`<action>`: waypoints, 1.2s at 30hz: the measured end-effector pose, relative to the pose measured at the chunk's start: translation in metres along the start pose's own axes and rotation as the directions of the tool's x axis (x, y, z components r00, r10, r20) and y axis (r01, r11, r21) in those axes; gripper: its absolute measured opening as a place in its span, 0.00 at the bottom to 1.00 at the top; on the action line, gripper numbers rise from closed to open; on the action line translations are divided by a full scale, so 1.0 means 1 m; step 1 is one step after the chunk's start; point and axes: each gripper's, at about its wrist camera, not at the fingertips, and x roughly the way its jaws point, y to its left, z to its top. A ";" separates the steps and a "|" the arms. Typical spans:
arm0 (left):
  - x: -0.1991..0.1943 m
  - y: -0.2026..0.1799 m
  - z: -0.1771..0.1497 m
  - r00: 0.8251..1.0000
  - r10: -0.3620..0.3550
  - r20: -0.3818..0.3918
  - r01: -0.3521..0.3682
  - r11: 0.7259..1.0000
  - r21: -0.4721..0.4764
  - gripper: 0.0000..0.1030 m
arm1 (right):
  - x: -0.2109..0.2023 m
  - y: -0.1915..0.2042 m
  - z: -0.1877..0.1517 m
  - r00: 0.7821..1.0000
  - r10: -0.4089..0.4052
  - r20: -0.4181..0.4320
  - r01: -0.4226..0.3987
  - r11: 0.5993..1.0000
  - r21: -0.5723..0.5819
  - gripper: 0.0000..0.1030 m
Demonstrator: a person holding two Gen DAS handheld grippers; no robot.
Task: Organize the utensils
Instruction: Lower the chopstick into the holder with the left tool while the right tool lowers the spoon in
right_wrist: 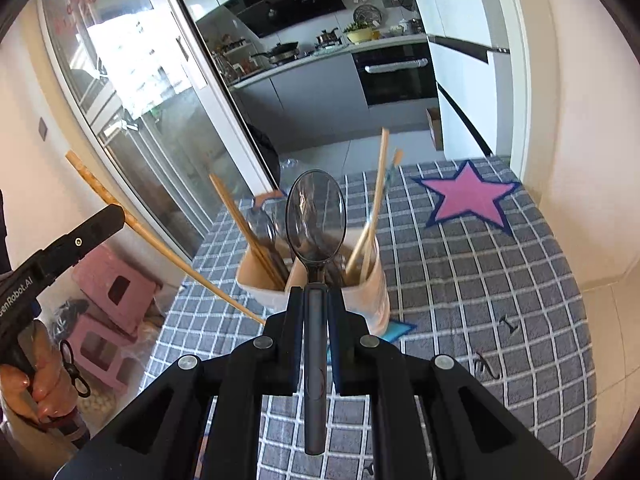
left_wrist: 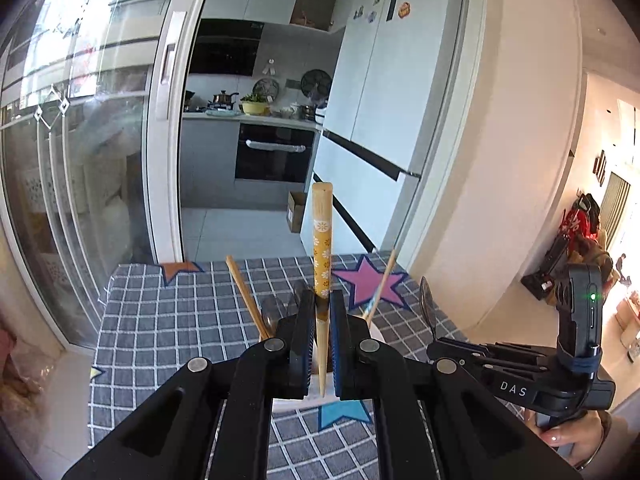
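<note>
Here, the left gripper [left_wrist: 322, 312] is closed tight on a chopstick [left_wrist: 322, 240] with yellow flowers on it, and holds it up just above the white cup [right_wrist: 372, 296]. The right gripper [right_wrist: 316, 300] is closed tight on the handle of a dark spoon [right_wrist: 316, 220], whose bowl is up, right in front of the cup. The cup stands on the checked cloth [right_wrist: 500, 300], near the pink star [right_wrist: 470, 196], and more chopsticks [right_wrist: 248, 228] lean inside the cup.

Both wrist views close above shared holder [right_wrist: 316, 280], facing kitchen
</note>
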 end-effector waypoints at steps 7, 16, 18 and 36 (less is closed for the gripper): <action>0.001 0.003 0.026 0.998 0.018 0.058 -0.019 1.000 0.007 0.38 | 0.005 0.003 0.022 0.999 0.008 0.032 -0.008 1.000 -0.009 0.12; 0.040 0.009 0.022 0.999 0.047 0.020 -0.047 0.999 -0.002 0.38 | 0.024 0.012 0.046 0.982 -0.052 0.182 0.060 0.998 -0.036 0.12; 0.049 0.011 0.020 0.999 0.052 0.008 -0.052 0.999 -0.009 0.38 | 0.035 0.014 0.049 0.977 -0.054 0.204 0.064 0.997 -0.043 0.12; 0.117 0.022 -0.023 0.989 0.106 -0.104 -0.108 0.994 -0.013 0.38 | 0.117 0.001 0.032 0.963 -0.124 0.239 0.150 0.985 -0.092 0.12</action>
